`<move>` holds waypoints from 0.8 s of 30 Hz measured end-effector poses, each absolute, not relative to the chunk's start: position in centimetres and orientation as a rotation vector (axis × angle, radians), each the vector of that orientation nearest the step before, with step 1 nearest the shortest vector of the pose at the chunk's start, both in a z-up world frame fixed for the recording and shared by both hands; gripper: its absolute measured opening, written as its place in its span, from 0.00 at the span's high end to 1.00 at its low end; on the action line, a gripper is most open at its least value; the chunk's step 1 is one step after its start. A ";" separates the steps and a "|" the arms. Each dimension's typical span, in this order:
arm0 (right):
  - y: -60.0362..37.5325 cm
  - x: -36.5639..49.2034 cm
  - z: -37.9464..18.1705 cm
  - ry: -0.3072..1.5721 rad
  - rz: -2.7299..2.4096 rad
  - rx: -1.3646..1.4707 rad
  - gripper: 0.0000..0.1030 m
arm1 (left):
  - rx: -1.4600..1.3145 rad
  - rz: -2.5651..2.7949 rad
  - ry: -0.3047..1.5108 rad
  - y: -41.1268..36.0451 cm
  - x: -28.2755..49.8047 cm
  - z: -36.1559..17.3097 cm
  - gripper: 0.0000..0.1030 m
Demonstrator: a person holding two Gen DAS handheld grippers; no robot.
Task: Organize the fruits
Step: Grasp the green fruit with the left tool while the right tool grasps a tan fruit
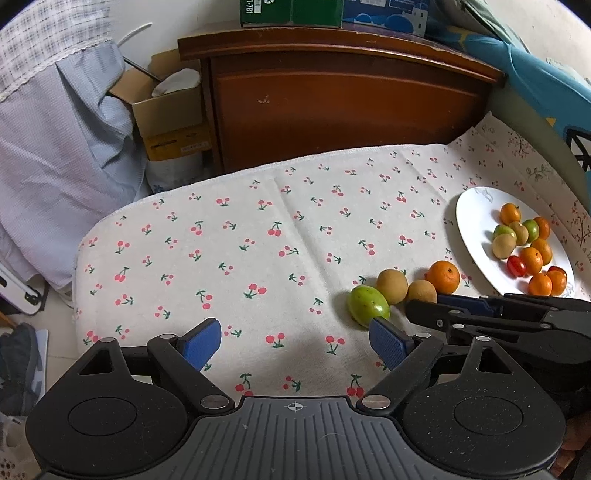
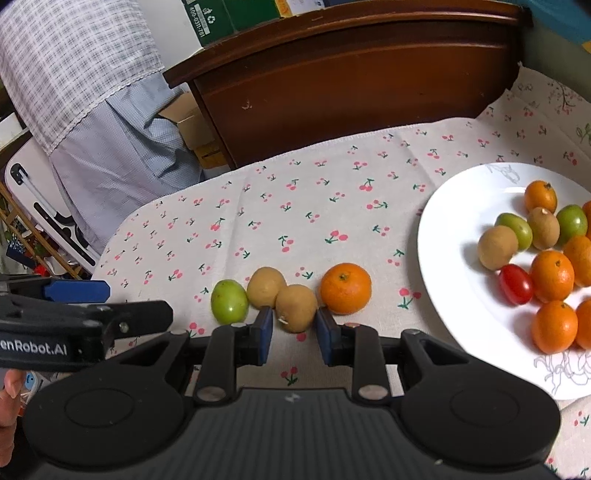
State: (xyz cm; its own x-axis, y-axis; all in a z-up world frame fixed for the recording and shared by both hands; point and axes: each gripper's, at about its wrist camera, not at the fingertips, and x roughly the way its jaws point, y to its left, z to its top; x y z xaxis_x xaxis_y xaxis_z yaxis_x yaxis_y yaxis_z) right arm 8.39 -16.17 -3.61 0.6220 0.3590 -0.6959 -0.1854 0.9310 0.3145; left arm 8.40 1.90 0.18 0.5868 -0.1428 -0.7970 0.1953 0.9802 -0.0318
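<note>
wooden cabinet [image 1: 343, 99] behind table | cardboard box [image 1: 166, 107] left | pale wall [image 1: 155, 18] | daylight

left tool [image 2: 77, 291]: "enRobot.AI" | green box [image 1: 291, 13]: "1-781"

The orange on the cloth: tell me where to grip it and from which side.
Grip the orange across its widest middle, pads on its left and right flanks. Come from the near side, angled down, as the right hand-held gripper already points. It is round, stem scar up, so any level pair of sides suits. Its right flank is free; a brown fruit sits close on its left, so slide that pad in carefully.
</note>
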 end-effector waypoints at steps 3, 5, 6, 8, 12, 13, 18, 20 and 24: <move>-16.2 8.4 -3.6 0.841 0.318 0.211 0.77 | 0.059 -0.216 0.919 1.6 8.5 0.0 0.14; -16.4 8.2 -3.5 0.843 0.320 0.210 0.77 | 0.068 -0.227 0.914 1.2 8.5 -0.2 0.14; -16.5 8.1 -3.4 0.843 0.322 0.211 0.77 | 0.074 -0.230 0.909 1.0 8.5 -0.2 0.14; -16.8 7.9 -3.2 0.840 0.326 0.208 0.77 | 0.077 -0.240 0.904 0.8 8.6 -0.3 0.15; -17.5 7.2 -2.7 0.839 0.337 0.204 0.78 | 0.073 -0.269 0.901 0.2 8.7 -0.6 0.15; -17.8 6.9 -2.6 0.840 0.336 0.203 0.78 | 0.073 -0.277 0.900 0.0 8.7 -0.6 0.15; -18.7 6.1 -2.5 0.848 0.329 0.208 0.78 | 0.090 -0.304 0.885 -1.0 9.0 -1.2 0.16; -19.0 5.9 -2.5 0.849 0.328 0.209 0.78 | 0.090 -0.310 0.885 -1.2 9.1 -1.5 0.17; -19.4 5.8 -2.5 0.851 0.326 0.214 0.77 | 0.101 -0.312 0.890 -1.7 9.3 -2.1 0.24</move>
